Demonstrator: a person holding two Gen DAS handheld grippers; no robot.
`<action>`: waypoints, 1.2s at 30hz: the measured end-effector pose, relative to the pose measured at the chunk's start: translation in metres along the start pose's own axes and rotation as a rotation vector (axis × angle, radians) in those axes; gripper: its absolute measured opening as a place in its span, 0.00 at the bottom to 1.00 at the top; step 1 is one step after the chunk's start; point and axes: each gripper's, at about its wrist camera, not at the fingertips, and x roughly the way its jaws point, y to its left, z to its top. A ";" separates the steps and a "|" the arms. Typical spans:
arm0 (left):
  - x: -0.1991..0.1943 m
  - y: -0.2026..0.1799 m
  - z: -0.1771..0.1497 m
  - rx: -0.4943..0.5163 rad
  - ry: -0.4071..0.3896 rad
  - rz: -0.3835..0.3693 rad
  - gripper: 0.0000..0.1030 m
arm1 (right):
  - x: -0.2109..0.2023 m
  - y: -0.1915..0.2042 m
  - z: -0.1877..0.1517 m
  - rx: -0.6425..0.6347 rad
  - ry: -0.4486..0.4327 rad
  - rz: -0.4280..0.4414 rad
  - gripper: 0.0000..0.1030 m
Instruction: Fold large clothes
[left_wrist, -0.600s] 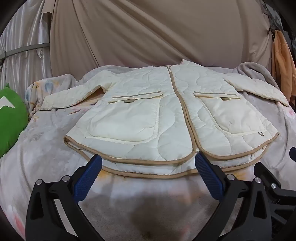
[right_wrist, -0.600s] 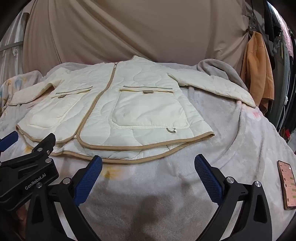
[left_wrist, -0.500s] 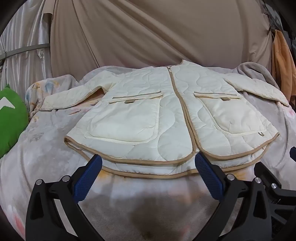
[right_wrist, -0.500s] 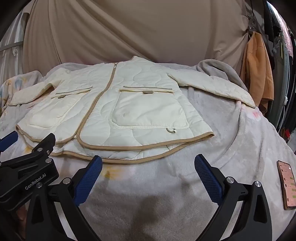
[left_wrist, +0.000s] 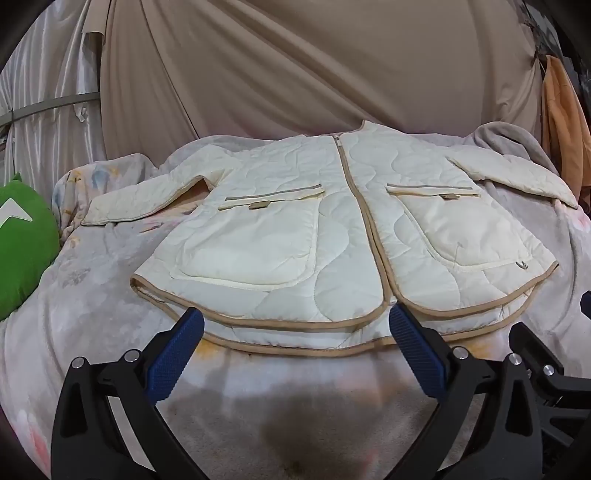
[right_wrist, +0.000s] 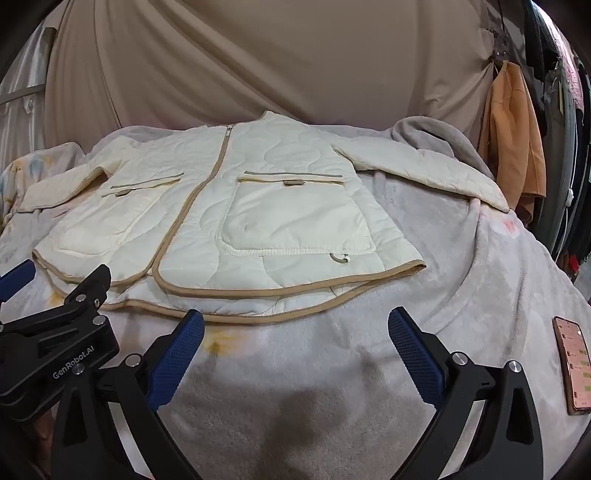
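A cream quilted jacket (left_wrist: 332, 236) with tan binding lies flat, front up and zipped, on a grey blanket (left_wrist: 92, 295); both sleeves spread sideways. In the right wrist view the same jacket (right_wrist: 229, 221) sits left of centre. My left gripper (left_wrist: 295, 332) hovers just short of the hem, open, nothing between its blue pads. My right gripper (right_wrist: 295, 336) hangs open over bare blanket (right_wrist: 461, 295) near the hem's right half. The left gripper's black body (right_wrist: 55, 339) shows at the left edge of the right wrist view.
A green cushion (left_wrist: 22, 251) lies at the bed's left edge. A phone (right_wrist: 572, 365) rests on the blanket at the right. An orange garment (right_wrist: 513, 140) hangs by the right side. Beige curtain (left_wrist: 295, 66) closes off the back.
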 end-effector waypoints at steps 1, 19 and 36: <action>0.000 0.000 0.000 0.000 0.000 0.000 0.95 | 0.000 0.000 0.000 0.000 0.000 0.000 0.95; 0.000 -0.002 0.000 0.003 0.003 0.002 0.95 | 0.000 -0.001 -0.001 0.001 0.000 0.001 0.95; 0.001 -0.003 0.000 0.004 0.005 0.003 0.95 | 0.001 -0.001 -0.001 0.003 0.002 0.001 0.95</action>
